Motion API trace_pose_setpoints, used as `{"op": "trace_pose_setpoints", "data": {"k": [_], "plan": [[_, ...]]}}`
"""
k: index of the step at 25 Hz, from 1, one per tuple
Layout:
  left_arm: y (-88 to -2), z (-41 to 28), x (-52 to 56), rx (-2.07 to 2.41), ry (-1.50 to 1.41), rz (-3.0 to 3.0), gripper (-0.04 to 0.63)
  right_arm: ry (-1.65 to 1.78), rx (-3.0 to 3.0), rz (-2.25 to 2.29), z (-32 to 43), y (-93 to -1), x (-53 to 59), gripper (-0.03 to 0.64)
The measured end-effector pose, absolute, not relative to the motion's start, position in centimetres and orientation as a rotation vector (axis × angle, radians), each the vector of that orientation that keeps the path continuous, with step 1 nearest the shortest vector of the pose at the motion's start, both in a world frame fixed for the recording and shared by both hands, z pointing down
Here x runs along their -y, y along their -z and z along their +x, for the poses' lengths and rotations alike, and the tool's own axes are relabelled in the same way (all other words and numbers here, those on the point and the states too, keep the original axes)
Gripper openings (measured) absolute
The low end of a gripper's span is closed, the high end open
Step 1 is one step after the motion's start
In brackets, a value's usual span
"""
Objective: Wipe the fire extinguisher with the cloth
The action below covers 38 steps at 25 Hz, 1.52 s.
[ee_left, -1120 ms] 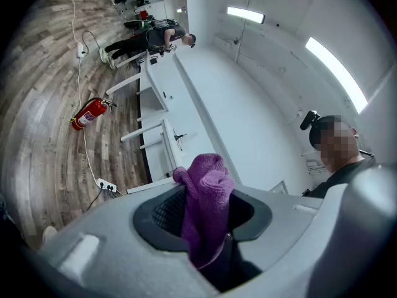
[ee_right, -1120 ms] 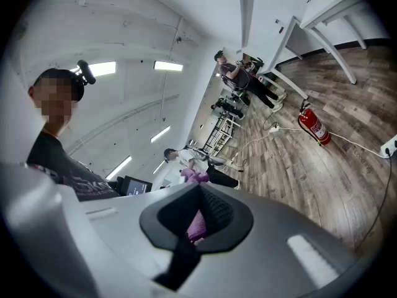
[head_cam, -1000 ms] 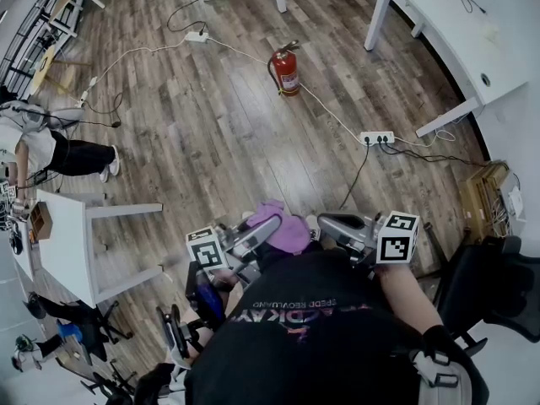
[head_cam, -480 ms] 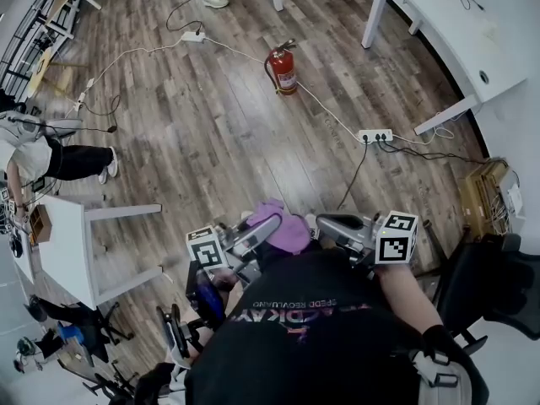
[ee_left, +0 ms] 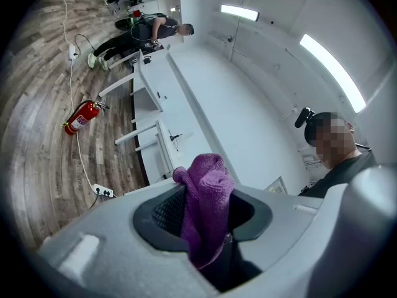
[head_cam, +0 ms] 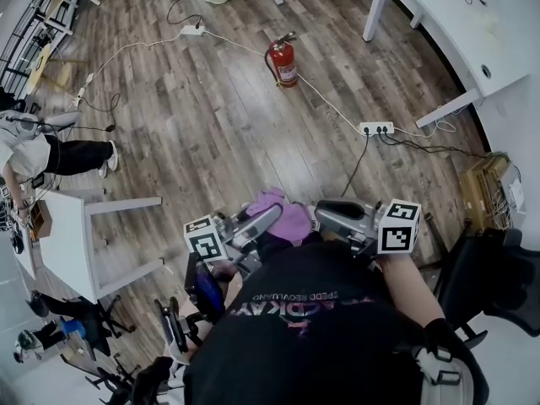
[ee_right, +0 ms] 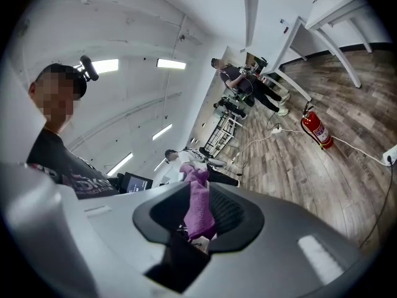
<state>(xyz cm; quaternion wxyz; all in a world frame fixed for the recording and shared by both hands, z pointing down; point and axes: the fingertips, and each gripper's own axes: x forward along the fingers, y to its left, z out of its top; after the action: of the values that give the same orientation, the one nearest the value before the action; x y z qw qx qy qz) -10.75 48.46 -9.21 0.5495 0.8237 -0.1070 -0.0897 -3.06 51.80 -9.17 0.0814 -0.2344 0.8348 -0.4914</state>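
Well, the extinguisher [head_cam: 283, 60] stands upright on the floor [head_cam: 211, 142], well apart from the person, with a cable [head_cam: 333, 108] running past its base. The cloth [head_cam: 283, 213] is close before the person's chest, bunched between both grippers. The left gripper [ee_left: 205, 207] is clamped on it, jaws fairly wide. The right gripper [ee_right: 197, 211] has just been opening, with the cloth between its jaws but not pressed. If the left lets go before the right closes, the cloth would likely drop. Both grippers point level, tips facing each other.
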Motion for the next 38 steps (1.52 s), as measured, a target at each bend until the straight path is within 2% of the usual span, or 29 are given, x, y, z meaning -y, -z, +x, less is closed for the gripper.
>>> {"op": "trace_pose_setpoints", "data": {"k": [3, 11, 13, 17, 20, 25, 32, 33, 34, 36, 38], "plan": [[10.7, -9.8, -47.6, 0.221, 0.229, 2.008, 0.144, 1.396, -2.573, -0.703, -3.4, 10.2, -50.7, 0.156], [11.3, -7.8, -48.3, 0.142, 0.176, 2.091, 0.155, 1.24, -2.935, -0.575, -7.8, 9.6, -51.2, 0.224], [11.2, -7.5, -48.5, 0.126, 0.159, 2.095, 0.155, 1.223, -2.978, -0.541, -8.6, 9.4, -51.5, 0.218], [11.4, -7.5, -48.4, 0.12, 0.151, 2.11, 0.16, 1.232, -2.95, -0.481, -9.1, 9.7, -51.5, 0.144], [11.6, -7.6, -48.1, 0.125, 0.159, 2.112, 0.164, 1.247, -2.897, -0.48, -8.5, 10.0, -51.3, 0.117], [11.7, -8.1, -47.5, 0.15, 0.171, 2.111, 0.166, 1.251, -2.813, -0.575, -6.4, 10.5, -50.8, 0.103], [10.9, -8.2, -46.7, 0.184, 0.175, 2.07, 0.163, 1.282, -2.549, -0.791, 0.5, 10.8, -49.0, 0.094], [11.0, -8.1, -46.8, 0.176, 0.178, 2.067, 0.151, 1.267, -2.528, -0.824, 1.3, 10.9, -48.7, 0.094], [11.2, -8.1, -46.7, 0.173, 0.184, 2.066, 0.112, 1.25, -2.512, -0.853, 1.9, 11.1, -48.5, 0.094], [11.6, -8.1, -46.6, 0.175, 0.192, 2.073, -0.002, 1.219, -2.478, -0.885, 2.8, 11.6, -48.1, 0.094], [11.8, -7.9, -46.5, 0.176, 0.184, 2.08, -0.003, 1.196, -2.447, -0.885, 3.2, 12.2, -47.9, 0.094]]}}
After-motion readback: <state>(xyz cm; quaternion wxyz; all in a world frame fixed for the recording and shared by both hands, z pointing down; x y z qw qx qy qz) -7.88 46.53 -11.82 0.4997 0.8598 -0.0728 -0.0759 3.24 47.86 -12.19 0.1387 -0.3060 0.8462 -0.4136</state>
